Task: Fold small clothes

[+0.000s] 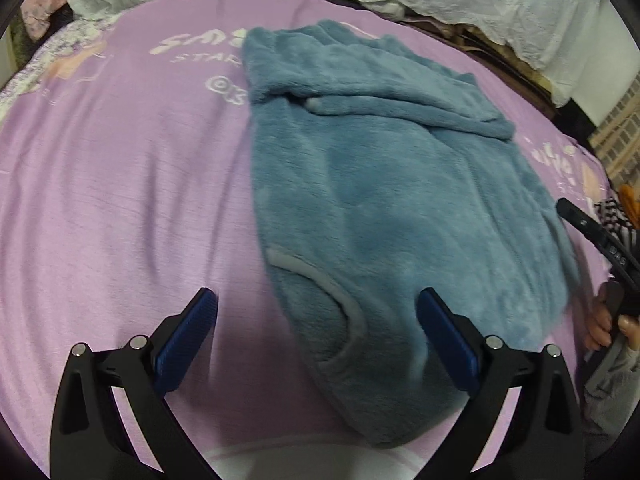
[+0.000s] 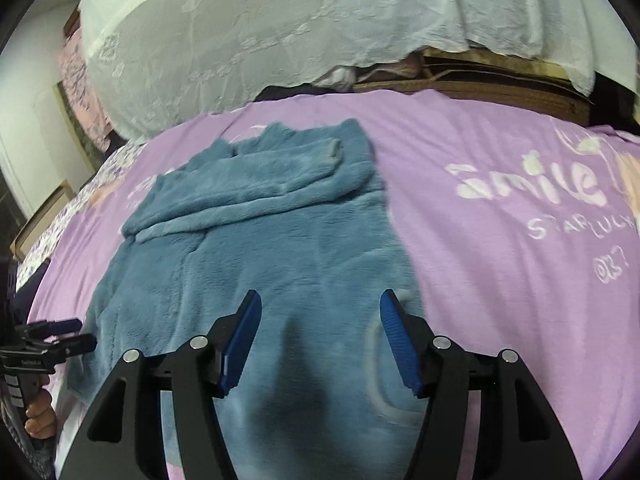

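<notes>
A blue fleece garment (image 1: 380, 200) lies flat on the purple bed sheet (image 1: 120, 200), with a sleeve (image 1: 400, 108) folded across its far end. Its near end carries a curved grey trim (image 1: 320, 280). My left gripper (image 1: 318, 304) hangs open over the garment's near left edge, one pad over the sheet and one over the fleece. In the right wrist view my right gripper (image 2: 320, 308) is open just above the garment (image 2: 260, 240), with nothing pinched between its blue pads (image 2: 244, 340). A hand (image 1: 600, 324) holds the right tool's handle at the frame's edge.
A white lace cover (image 2: 280, 32) is heaped along the far side of the bed. Brown boards (image 2: 480, 80) show under it. White lettering (image 2: 532, 188) is printed on the sheet right of the garment. A flowered quilt (image 1: 60, 48) lies at the far left.
</notes>
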A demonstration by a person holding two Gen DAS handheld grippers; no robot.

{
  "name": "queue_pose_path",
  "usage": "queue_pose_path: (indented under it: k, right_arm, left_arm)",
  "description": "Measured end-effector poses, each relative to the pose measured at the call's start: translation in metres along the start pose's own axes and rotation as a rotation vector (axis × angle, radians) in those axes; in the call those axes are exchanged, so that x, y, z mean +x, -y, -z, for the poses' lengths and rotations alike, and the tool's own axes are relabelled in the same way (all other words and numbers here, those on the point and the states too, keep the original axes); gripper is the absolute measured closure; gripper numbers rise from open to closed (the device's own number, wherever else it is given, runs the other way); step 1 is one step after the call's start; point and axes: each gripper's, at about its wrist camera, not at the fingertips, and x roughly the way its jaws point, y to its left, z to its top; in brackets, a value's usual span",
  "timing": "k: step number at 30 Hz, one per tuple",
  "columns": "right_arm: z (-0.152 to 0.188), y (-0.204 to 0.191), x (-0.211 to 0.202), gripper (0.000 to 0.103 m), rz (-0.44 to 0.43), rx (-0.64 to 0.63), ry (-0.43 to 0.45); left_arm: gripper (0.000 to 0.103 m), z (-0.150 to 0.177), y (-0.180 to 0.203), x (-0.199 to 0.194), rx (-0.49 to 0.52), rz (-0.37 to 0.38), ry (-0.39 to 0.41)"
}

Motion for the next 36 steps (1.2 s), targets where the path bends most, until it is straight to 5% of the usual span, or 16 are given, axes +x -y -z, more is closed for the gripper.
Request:
queue_pose_path:
  k: [16,20,23,26,29,30,32,36]
  right_arm:
    - [0.018,0.035,0.011,0.038,-0.026,0.111,-0.079]
    - [0.023,0.028,0.009,0.038,-0.078,0.086,-0.097]
    - [0.028,0.021,0.007,0.038,-0.112,0.047,-0.112]
    - [0.029,0.022,0.005,0.043,-0.149,0.055,-0.115]
    - [0.027,0.024,0.006,0.064,-0.205,0.077,-0.116]
    - [0.026,0.023,0.005,0.072,-0.22,0.079,-0.114]
    - [0.025,0.021,0.003,0.074,-0.242,0.077,-0.104]
    - [0.027,0.024,0.011,0.072,-0.235,0.095,-0.136]
  left_arm:
    - [0.006,-0.004,0.01,0.013,0.011,0.027,-0.041]
    - [0.028,-0.003,0.015,0.01,0.021,0.057,-0.042]
    - [0.029,-0.002,0.016,0.011,0.027,0.061,-0.045]
    - [0.028,-0.003,0.01,0.013,0.004,0.083,-0.053]
    - [0.031,-0.005,0.011,0.013,0.0,0.088,-0.047]
    - [0.039,-0.004,0.012,0.012,0.007,0.087,-0.041]
    - [0.051,-0.003,0.018,0.008,0.037,0.103,-0.027]
    - [0.049,-0.002,0.019,0.012,0.04,0.092,-0.036]
